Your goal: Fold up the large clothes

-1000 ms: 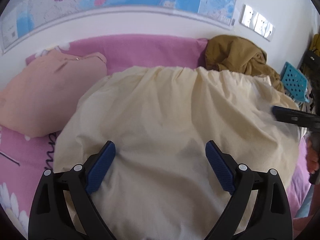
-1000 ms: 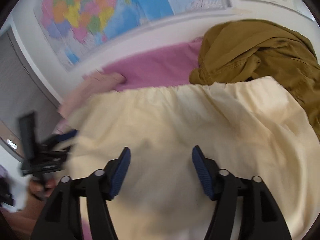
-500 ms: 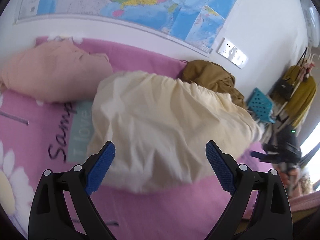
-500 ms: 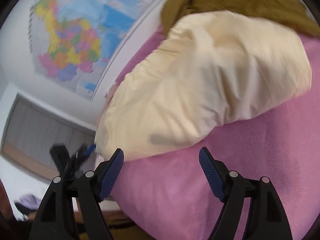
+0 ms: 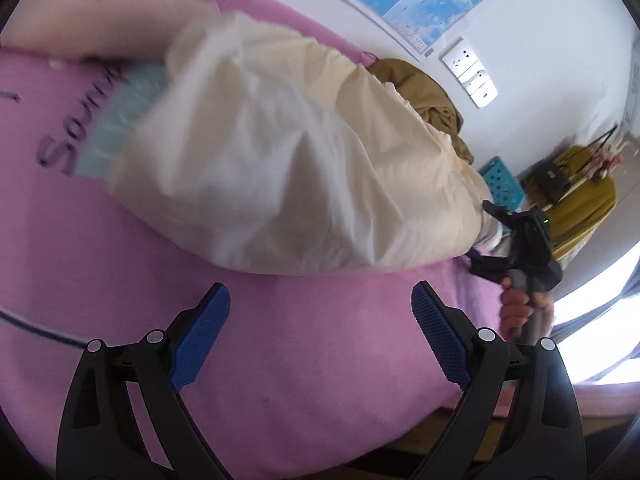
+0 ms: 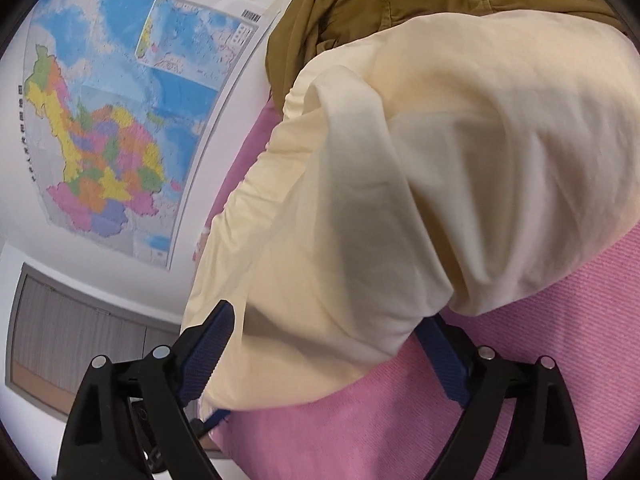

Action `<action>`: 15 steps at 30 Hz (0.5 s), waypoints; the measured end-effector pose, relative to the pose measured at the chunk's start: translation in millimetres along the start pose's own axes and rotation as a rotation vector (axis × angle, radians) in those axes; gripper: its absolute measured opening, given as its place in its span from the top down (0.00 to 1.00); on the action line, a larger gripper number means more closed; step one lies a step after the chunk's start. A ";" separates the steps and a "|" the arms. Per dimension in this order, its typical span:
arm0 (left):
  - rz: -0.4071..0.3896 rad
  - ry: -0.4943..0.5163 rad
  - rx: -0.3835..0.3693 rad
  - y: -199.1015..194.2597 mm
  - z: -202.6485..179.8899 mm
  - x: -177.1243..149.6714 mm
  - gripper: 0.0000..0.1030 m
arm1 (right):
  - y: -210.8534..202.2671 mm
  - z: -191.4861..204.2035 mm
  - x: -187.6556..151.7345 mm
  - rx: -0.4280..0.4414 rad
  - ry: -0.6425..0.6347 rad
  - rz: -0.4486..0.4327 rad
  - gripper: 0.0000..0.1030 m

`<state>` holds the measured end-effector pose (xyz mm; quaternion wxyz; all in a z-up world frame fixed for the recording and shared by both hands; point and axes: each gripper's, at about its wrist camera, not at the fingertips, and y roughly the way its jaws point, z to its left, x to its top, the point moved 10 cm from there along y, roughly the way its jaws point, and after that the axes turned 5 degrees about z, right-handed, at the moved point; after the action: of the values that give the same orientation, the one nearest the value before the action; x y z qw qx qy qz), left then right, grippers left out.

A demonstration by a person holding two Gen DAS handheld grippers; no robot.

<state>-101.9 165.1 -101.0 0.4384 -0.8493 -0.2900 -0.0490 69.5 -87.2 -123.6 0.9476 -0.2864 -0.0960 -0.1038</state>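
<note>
Lining up the next fold on the cream garment, which lies bunched in a rounded heap on the pink bed sheet, its near edge just ahead of both tools; judging by the lumpy shape, folding is at an early-to-middle step and not yet squared off. Fabric is thin, soft, matte, slightly see-through where layers overlap, with shallow creases and a gathered far edge. The left hand-held gripper has jaws wide apart with nothing between them, over bare sheet just short of the cloth. The right hand-held gripper has just been opening; its jaws stand wide with the garment's corner lying loosely between and over the blue ribbed pads, not pinched. Next move probably calls for closing on a clean hem or corner at each side and lifting evenly, since limp cloth will sag and slip. Beyond: an olive-brown crumpled garment, a peach pillow at the far end, a wall map, wall sockets, a turquoise basket.
</note>
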 end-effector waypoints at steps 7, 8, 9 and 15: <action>-0.005 -0.059 -0.098 26.8 -11.4 13.8 0.10 | 7.8 4.5 8.9 -0.012 0.023 -0.059 0.07; -0.008 -0.056 -0.091 29.2 -12.7 15.9 0.09 | 8.5 5.3 9.9 -0.015 0.027 -0.066 0.07; -0.010 -0.054 -0.082 31.8 -13.6 18.4 0.09 | 8.4 5.1 10.7 -0.014 0.031 -0.070 0.07; -0.029 -0.092 -0.068 38.4 -11.1 30.9 0.06 | 9.2 3.2 16.9 -0.002 0.066 -0.078 0.05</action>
<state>-54.0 153.3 -111.3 0.3946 -0.8607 -0.3205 -0.0262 87.6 -80.3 -121.7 0.9452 -0.2800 -0.0757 -0.1501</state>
